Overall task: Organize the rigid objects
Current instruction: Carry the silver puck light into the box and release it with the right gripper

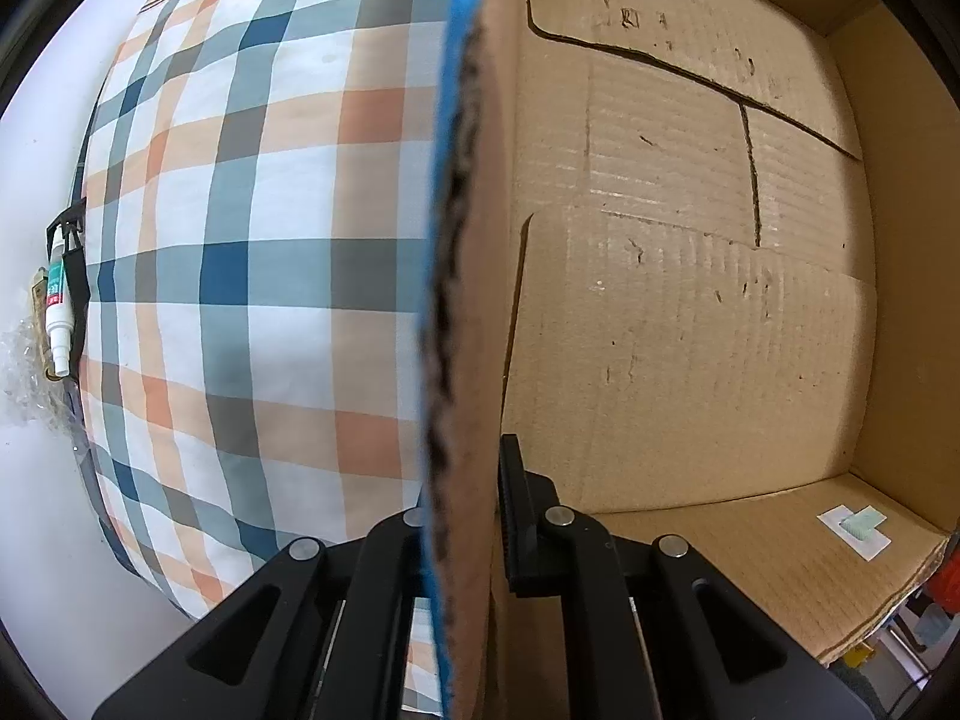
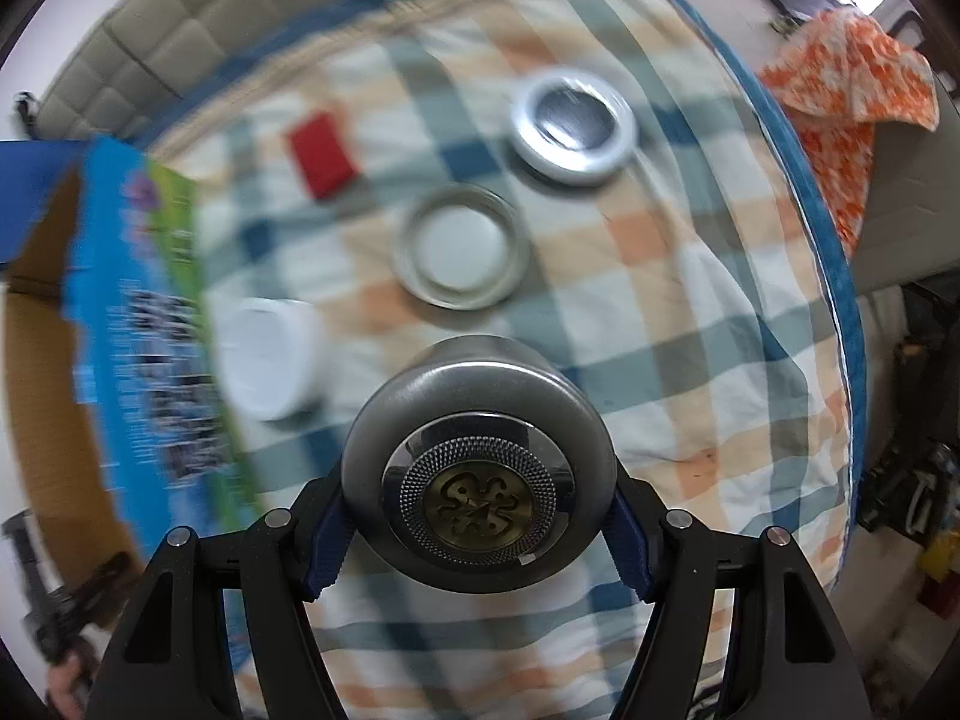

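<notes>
My left gripper (image 1: 465, 516) is shut on the upright wall of a cardboard box (image 1: 690, 300), its blue-printed outer face edge-on between the jaws. The brown inside of the box fills the right of the left wrist view and holds nothing but a small label (image 1: 852, 531). My right gripper (image 2: 480, 504) is shut on a round grey metal container (image 2: 480, 456) with an embossed brass centre, held above the plaid bedspread (image 2: 690, 312). On the bedspread lie a white bowl (image 2: 270, 357), a metal ring lid (image 2: 459, 246), a silver-rimmed round lid (image 2: 573, 126) and a red block (image 2: 321, 153). The box (image 2: 138, 324) stands at the left.
A white spray bottle (image 1: 58, 306) and crinkled plastic wrap (image 1: 27, 372) lie beside the bed's edge at the left. An orange patterned cloth (image 2: 852, 96) hangs at the upper right. A padded headboard (image 2: 198, 18) runs along the far side.
</notes>
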Available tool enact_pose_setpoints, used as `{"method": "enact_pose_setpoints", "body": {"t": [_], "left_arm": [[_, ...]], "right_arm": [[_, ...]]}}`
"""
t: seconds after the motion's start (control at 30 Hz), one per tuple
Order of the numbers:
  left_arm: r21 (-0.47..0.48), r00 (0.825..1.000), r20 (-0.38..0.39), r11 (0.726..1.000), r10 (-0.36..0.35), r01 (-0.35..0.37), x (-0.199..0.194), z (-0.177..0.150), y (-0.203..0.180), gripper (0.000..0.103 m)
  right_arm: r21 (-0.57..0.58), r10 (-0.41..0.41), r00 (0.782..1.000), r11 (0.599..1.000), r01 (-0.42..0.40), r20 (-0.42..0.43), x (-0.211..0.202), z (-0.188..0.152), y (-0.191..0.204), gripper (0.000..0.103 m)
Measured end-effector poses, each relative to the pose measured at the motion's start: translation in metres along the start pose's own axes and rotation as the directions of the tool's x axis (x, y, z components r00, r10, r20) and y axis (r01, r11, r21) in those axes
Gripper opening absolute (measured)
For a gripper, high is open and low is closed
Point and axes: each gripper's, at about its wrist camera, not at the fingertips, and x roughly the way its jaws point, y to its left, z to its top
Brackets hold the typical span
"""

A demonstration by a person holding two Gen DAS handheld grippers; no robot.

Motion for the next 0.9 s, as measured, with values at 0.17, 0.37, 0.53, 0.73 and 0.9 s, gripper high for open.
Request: {"method": "enact_pose_setpoints", "body": {"t": [0.17, 0.37, 0.53, 0.73, 0.9], "left_arm": [[0.011, 1.0, 0.006, 1.0, -0.007, 0.007, -0.004, 0.0, 0.008, 0.004], [0.0, 1.0, 0.013, 1.0, -0.027, 0.027, -0.008, -0.002, 0.02, 0.004], [-0.021, 0.999, 0.015, 0.999, -0.042, 0.043, -0.009, -0.004, 0.029, 0.004], [-0.033, 0.999, 0.012, 0.998, -0.05, 0.05, -0.009, -0.005, 0.038, 0.004], [-0.034, 0.999, 0.007, 0.998, -0.051, 0.051, -0.009, -0.004, 0.042, 0.004]], "right_arm": [[-0.078, 0.104, 0.993, 0.992, -0.099, 0.06, -0.046, 0.016, 0.049, 0.073], [-0.211, 0.225, 0.971, 0.956, -0.204, 0.077, -0.077, 0.008, 0.125, 0.073], [-0.297, 0.271, 0.962, 0.922, -0.247, 0.042, -0.079, -0.003, 0.186, 0.073], [-0.344, 0.26, 0.965, 0.904, -0.254, -0.03, -0.034, -0.017, 0.256, 0.073], [-0.391, 0.214, 0.975, 0.893, -0.222, -0.065, 0.008, -0.022, 0.291, 0.073]]}}
